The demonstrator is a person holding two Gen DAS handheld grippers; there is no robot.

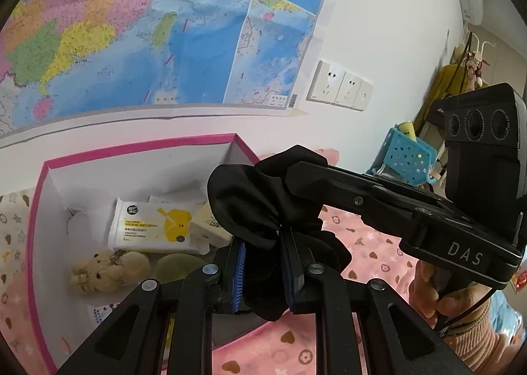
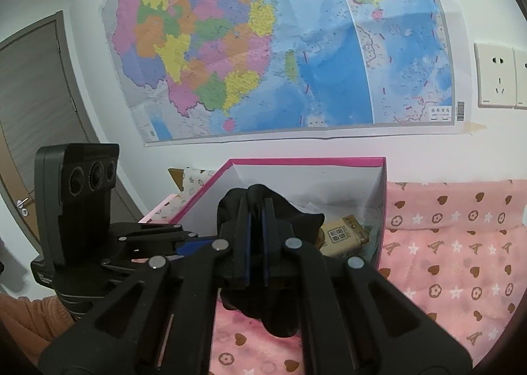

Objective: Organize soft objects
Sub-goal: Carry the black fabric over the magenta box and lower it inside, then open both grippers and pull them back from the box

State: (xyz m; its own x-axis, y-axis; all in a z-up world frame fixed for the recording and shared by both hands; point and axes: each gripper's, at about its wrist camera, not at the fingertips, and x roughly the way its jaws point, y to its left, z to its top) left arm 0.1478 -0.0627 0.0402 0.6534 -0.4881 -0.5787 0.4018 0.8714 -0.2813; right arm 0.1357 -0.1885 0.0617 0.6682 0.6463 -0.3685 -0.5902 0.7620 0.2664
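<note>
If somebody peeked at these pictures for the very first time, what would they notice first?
Probably the big colourful map covering the wall at the back. Right in front, the left gripper and the right gripper both pinch one floppy black cloth, held up by the near edge of a pink-rimmed box. Inside the box lie a little teddy bear and a white-and-yellow wipes pack.

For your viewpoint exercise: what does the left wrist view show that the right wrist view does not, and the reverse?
Left only: a teddy bear, a wipes pack in the box, and a blue basket.
Right only: a door.
Both: the pink-rimmed box, the wall map, and both grippers shut on the black cloth.
</note>
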